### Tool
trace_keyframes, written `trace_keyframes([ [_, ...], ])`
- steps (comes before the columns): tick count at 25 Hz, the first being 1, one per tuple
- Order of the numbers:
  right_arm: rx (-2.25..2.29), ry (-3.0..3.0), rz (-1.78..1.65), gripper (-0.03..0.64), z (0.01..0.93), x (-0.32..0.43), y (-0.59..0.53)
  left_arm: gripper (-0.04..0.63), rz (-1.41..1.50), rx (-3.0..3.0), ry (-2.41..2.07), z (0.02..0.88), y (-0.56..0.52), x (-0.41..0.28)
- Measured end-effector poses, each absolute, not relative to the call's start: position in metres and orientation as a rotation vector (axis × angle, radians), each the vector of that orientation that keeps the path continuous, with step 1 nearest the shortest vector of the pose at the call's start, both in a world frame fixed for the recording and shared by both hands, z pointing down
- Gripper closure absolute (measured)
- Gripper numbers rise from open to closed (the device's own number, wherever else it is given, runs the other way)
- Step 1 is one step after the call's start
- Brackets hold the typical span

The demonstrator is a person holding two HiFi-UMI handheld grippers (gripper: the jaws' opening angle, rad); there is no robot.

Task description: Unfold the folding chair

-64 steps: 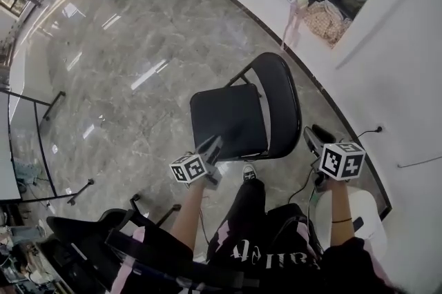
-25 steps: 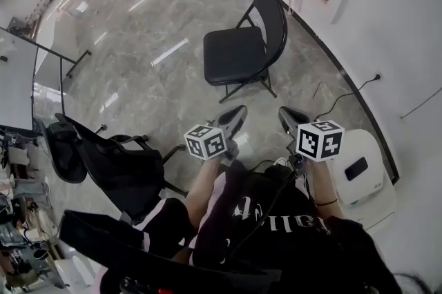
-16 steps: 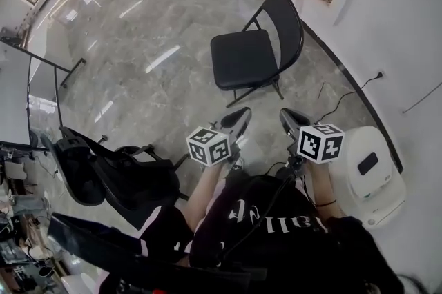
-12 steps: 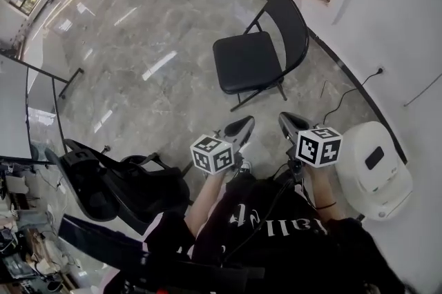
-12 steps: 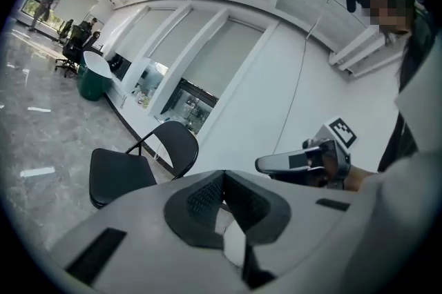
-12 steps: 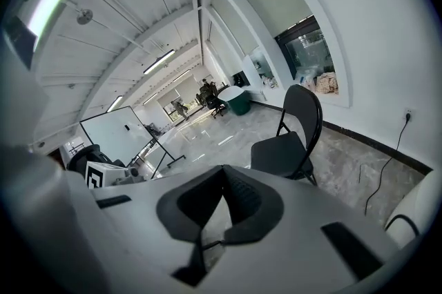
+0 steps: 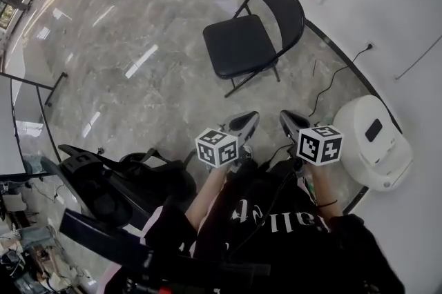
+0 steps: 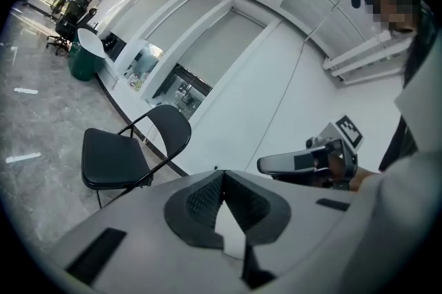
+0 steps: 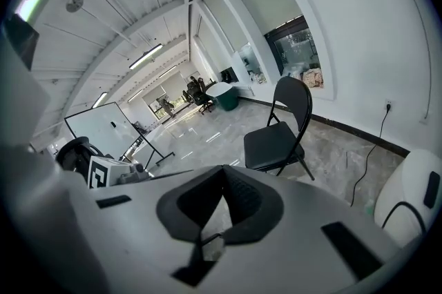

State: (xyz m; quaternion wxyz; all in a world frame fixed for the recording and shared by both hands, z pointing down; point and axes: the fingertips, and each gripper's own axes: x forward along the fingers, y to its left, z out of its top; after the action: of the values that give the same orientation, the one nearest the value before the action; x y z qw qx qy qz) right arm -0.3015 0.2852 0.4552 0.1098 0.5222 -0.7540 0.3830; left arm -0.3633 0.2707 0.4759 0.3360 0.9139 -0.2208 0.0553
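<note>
The folding chair stands unfolded on the grey marble floor. Its black seat is level and its rounded backrest is upright, on the side that is toward the curved white wall.

Both grippers are well apart from the chair, at one side of it and close to the body of the person who holds them. Neither touches it. The left gripper points toward the chair, and its jaws are pressed together with nothing between them. In the left gripper view the chair is beyond the jaws and to the left, with the seat on the left and the backrest on the right. The right gripper is just beside the left one, a little further from the chair's seat. Its jaws are also closed together and empty. In the right gripper view the chair stands beyond the jaw tips and to the right.

A black cable lies on the floor near the chair's backrest side. A white domed appliance stands further from the chair, beyond the cable. A black office chair is well apart from the folding chair, beyond the left gripper.
</note>
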Motion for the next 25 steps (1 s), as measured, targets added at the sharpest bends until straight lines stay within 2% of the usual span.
trace_keyframes([
  [13,1.488,-2.253,1.071,0.601,0.444,-0.264,0.349,0.591,0.065,2.423,-0.591,0.436,0.33,-0.31],
  [25,1.408,-2.332,1.057,0.601,0.443,-0.226,0.425,0.592,0.076,2.395,-0.701,0.437,0.417,-0.272],
])
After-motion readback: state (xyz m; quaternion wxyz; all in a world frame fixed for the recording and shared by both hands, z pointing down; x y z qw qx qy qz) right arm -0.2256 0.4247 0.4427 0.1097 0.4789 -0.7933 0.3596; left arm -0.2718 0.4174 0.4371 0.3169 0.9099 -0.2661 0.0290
